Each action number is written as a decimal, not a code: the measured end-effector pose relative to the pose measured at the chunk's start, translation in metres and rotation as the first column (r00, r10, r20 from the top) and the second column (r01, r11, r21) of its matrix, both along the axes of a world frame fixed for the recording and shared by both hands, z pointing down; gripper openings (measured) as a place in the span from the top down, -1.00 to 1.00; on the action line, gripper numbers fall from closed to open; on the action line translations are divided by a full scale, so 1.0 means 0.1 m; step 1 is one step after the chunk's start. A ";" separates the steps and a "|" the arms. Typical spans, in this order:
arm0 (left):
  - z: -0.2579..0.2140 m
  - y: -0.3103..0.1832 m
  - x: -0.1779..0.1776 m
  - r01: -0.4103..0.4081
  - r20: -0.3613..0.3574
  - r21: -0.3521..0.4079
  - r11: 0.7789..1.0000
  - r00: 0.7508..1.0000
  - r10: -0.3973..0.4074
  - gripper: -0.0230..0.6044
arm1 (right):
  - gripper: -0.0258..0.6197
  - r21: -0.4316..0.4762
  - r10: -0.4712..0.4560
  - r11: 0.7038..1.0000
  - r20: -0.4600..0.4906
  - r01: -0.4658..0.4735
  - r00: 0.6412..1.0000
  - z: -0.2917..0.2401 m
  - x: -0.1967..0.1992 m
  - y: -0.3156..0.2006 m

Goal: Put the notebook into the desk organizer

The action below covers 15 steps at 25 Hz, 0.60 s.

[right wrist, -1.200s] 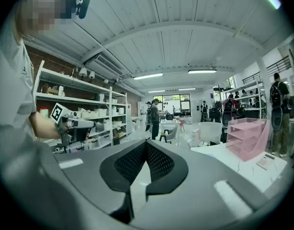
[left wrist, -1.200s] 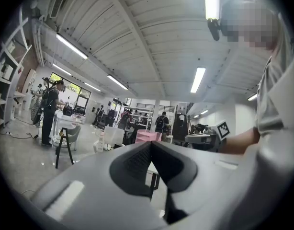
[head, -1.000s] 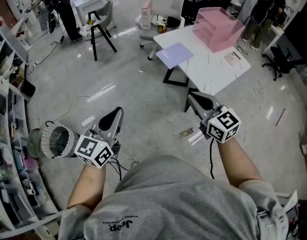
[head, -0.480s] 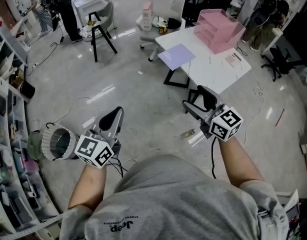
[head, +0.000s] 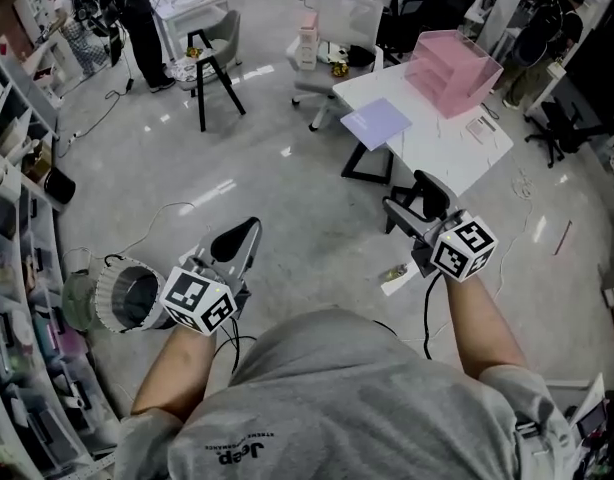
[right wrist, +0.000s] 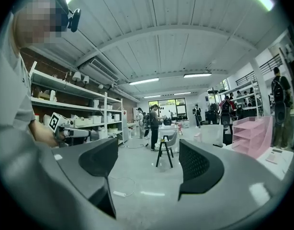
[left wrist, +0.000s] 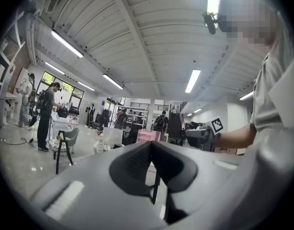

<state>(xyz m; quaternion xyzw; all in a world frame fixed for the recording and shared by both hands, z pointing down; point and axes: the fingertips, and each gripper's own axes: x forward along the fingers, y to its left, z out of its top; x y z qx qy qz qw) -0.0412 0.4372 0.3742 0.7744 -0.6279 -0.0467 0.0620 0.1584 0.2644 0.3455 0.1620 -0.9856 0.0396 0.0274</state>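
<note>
A lavender notebook (head: 379, 123) lies flat on the near-left part of a white table (head: 437, 153). The pink desk organizer (head: 454, 68) stands on the table behind it and also shows as the pink organizer (right wrist: 252, 135) at the right gripper view's right edge. My right gripper (head: 412, 196) is held in the air short of the table, and its jaws are opening with nothing between them; the right gripper (right wrist: 148, 157) looks out over bare floor. My left gripper (head: 245, 230) hangs over the floor far left of the table, shut and empty; its jaws (left wrist: 150, 145) meet.
A black stool (head: 209, 63) and a white office chair (head: 332, 28) stand beyond the table. A white cylindrical basket (head: 127, 293) lies on the floor by my left hand. Shelving (head: 17, 218) lines the left side. Cables and a small object (head: 392, 273) lie on the floor.
The right gripper's jaws have gone from shut to wide apart. Both grippers have shifted slightly right, and the table with the notebook now sits a little nearer.
</note>
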 end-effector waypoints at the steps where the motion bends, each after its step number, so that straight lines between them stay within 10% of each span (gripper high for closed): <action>1: 0.00 -0.01 -0.06 0.001 0.000 0.000 1.000 1.000 -0.001 0.74 | -0.24 -0.003 0.002 1.000 -0.002 -0.002 1.000 0.02 -0.05 -0.01; 15: 0.18 -1.04 -0.65 0.039 -0.003 -0.025 0.999 0.999 -0.039 0.75 | -0.24 -0.009 -0.010 1.000 -0.020 0.010 1.000 0.27 -0.66 -1.26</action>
